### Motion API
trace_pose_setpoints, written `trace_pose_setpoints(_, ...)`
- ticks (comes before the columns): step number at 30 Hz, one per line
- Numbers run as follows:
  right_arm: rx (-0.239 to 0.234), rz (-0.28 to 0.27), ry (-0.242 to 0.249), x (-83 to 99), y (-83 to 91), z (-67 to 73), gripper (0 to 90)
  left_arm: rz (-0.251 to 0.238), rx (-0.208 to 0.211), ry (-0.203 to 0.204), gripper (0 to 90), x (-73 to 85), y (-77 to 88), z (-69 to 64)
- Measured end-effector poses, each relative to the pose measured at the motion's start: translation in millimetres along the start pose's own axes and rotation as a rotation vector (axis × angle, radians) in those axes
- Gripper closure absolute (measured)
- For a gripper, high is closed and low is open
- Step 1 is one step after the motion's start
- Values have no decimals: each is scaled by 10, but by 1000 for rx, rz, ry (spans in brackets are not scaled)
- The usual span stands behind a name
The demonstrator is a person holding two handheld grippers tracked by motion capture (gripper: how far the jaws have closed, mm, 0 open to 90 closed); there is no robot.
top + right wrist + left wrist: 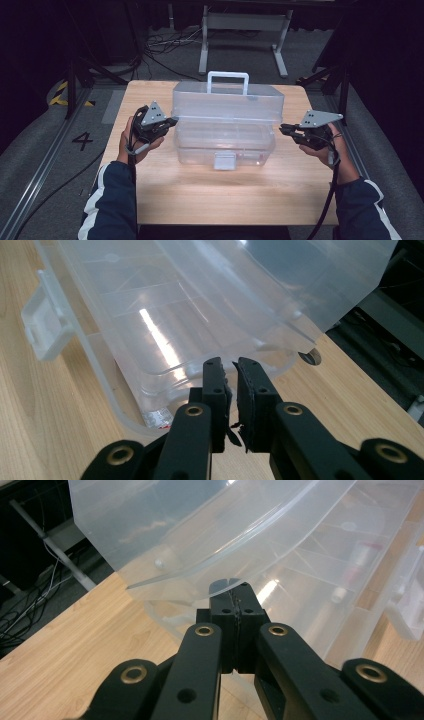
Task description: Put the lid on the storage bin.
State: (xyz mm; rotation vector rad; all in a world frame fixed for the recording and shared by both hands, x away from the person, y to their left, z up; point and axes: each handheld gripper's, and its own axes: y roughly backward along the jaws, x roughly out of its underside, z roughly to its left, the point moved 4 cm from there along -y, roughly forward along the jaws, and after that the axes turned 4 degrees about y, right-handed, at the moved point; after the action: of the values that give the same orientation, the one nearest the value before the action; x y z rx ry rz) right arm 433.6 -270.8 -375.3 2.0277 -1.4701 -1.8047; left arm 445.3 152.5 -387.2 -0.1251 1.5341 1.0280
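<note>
Sleeves and forearms come up from the bottom of the high view onto the wooden bench (210,200), whose near half lies bare from edge to edge. Mid-bench stands a clear plastic box (222,142) with its lid (227,102) raised only part way, the white handle (228,80) standing up at the back and a latch (224,161) hanging at the front wall. At the box's left end sits the left gripper (171,121), its tips at the lid's end edge; at the right end the right gripper (283,128) points in just short of the lid's corner, with a strip of bare bench running beside each hand to the bench's side edges. Black jaws rise nearest in the left gripper view: the left gripper (234,591) is clenched, its pads pressed together, tips right under the curved lid rim (210,570), with open bench off to the left. Nearest in the right gripper view, the right gripper (229,369) is nearly clenched, a thin slit between the pads and nothing in it, tips just below the lid's rim at the box's end, with bare bench on both sides.
</note>
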Motion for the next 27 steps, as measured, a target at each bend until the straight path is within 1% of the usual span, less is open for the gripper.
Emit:
trace_pose_setpoints(1,-2,0,-2,2,-1,0,828,5,1,0,900,12,-1,-11)
trace_pose_setpoints(3,4,2,-6,8,-7,0,822,29,-8,-21,900,27,-4,-35)
trace_pose_setpoints(5,2,2,-8,17,-8,4,822,41,-5,-29,900,46,-1,-51)
trace_pose_setpoints(9,2,4,-13,34,-10,13,817,47,2,-24,900,97,5,-69)
trace_pose_setpoints(11,5,8,-15,40,-14,19,808,42,9,-12,900,119,14,-75)
trace_pose_setpoints(16,-10,19,-11,70,-36,63,802,57,4,-25,900,167,11,-103)
trace_pose_setpoints(19,-8,26,-10,81,-43,72,798,65,1,-29,900,184,2,-108)
trace_pose_setpoints(20,-8,29,-12,88,-47,73,794,77,7,-36,900,195,-1,-110)
trace_pose_setpoints(21,-5,30,-19,101,-54,77,794,84,3,-43,900,200,1,-111)
trace_pose_setpoints(23,2,29,-24,111,-57,80,792,90,5,-44,900,206,3,-115)
trace_pose_setpoints(25,-6,28,-35,137,-64,93,779,96,8,-48,900,229,5,-117)
trace_pose_setpoints(27,-8,37,-35,159,-72,105,780,108,2,-53,900,250,0,-120)
